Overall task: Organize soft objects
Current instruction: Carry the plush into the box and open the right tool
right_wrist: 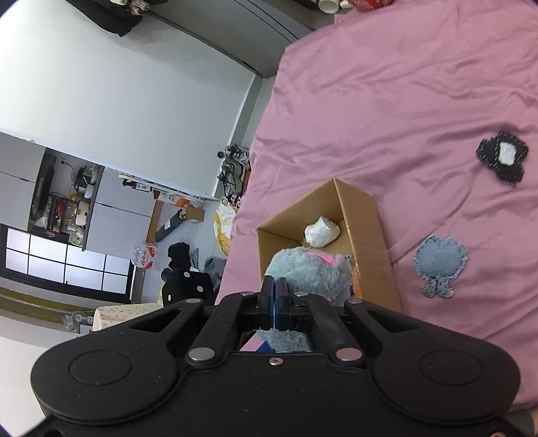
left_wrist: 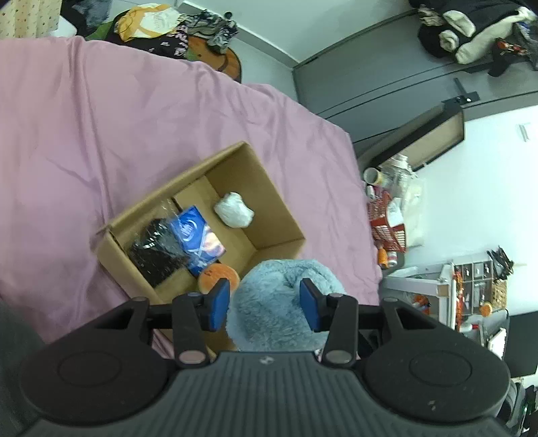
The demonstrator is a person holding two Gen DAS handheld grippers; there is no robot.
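Pink bedspread (left_wrist: 101, 117), fluffy blue plush (left_wrist: 279, 302) clamped between left hand-held gripper (left_wrist: 265, 304) pads, above cardboard box (left_wrist: 235, 161)

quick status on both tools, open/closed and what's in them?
Left tool: closed on the blue plush toy, over the cardboard box.
Right tool: shut; whether it pinches the plush cannot be told.

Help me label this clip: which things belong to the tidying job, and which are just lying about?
Job: fluffy blue toy in the left gripper; cardboard box; white bundle, blue packet inside.

Lying about: clothes pile; red basket; denim patch.
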